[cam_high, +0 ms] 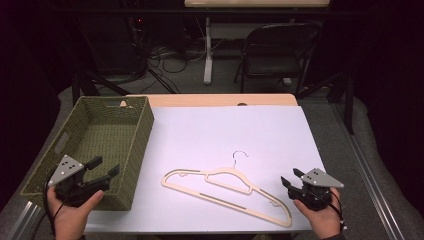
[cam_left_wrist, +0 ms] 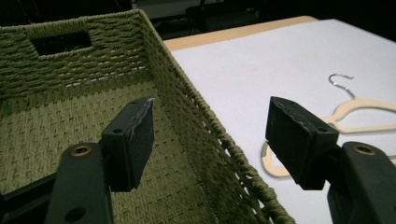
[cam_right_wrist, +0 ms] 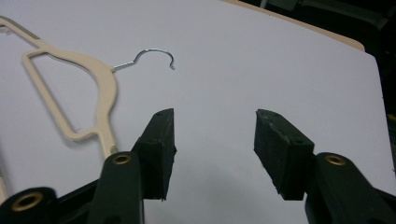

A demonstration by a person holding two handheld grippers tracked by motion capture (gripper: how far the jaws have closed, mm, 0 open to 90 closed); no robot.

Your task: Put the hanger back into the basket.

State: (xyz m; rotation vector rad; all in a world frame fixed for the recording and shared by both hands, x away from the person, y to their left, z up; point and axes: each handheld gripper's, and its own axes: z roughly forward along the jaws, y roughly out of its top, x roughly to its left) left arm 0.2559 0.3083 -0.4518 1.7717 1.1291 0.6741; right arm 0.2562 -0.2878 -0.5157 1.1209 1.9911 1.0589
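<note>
Cream plastic hanger with a thin metal hook (cam_high: 227,187) lies flat on the white table cover (cam_high: 225,130), untouched, between the two grippers. Olive woven basket (cam_high: 92,145) sits at the table's left edge, nothing in it as far as the high view shows. Left gripper (cam_high: 102,169) hovers over the basket's near right corner, jaws spread, holding nothing. Right gripper (cam_high: 291,178) sits just beside the hanger's right end, jaws also spread wide, empty. Looks like the job is hanger into basket, though that's my read. Nothing done yet: no grasp, no lift. Left to do: pinch the hanger, carry it over, drop it in.
</note>
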